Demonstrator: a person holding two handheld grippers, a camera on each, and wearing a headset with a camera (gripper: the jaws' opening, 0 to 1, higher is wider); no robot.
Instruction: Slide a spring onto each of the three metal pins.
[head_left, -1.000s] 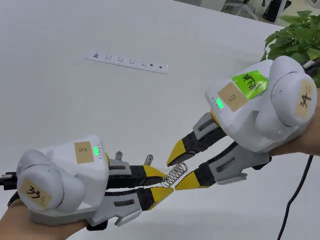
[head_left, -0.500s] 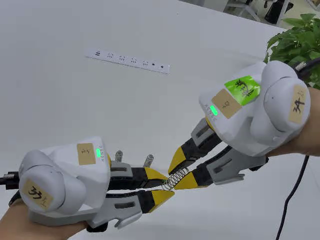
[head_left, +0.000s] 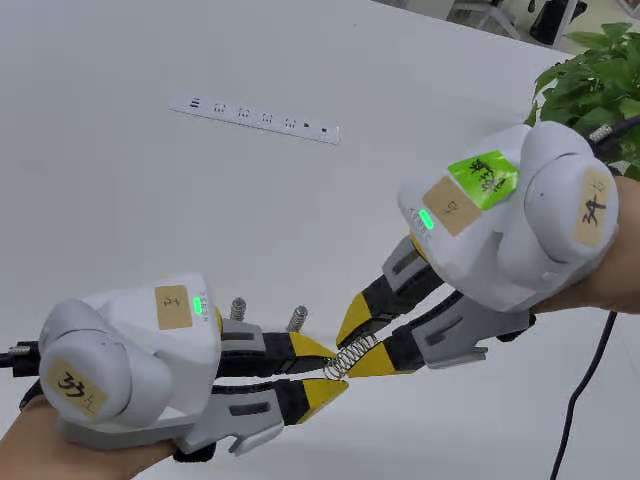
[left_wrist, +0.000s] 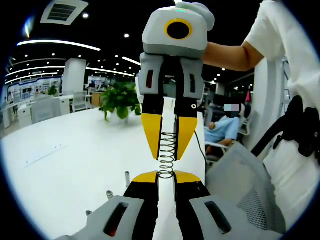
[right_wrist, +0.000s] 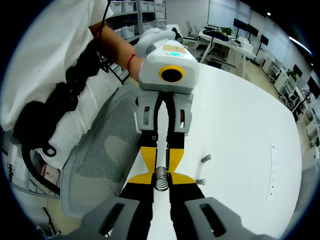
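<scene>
Jaws, left: the left gripper (head_left: 328, 372) has its 2 jaws drawn narrow, pinching 1 end of the spring (head_left: 349, 354).
Jaws, right: the right gripper (head_left: 356, 350) meets it tip to tip from the opposite side, with its jaws just as narrow and clamped on the spring's other end.
Spring: it is held off the table (head_left: 150, 220) and bridges the 2 sets of tips. Its long axis runs along the line of both grippers, roughly level.
Pins: the pins (head_left: 297, 320) stand upright on the table just past the left jaws, on their far side. They are nearer the left gripper than the right. Whether they already carry coils is too small to tell.
Key relation: the spring lies across while the pins stand up, and both ends are pinched. My judgement is that 1 gripper must let go and the other must tip the spring upright over a pin top.
Left gripper view: it shows the spring side-on at full length, coils open, with a row of small posts to the left of its own jaws.
Right gripper view: it shows the spring nearly end-on as a short stack of rings, with 2 pins off to the right of its own jaws.
Beyond: a power strip (head_left: 255, 120) lies well past the jaws, and a plant (head_left: 590, 70) stands behind the right gripper.
</scene>
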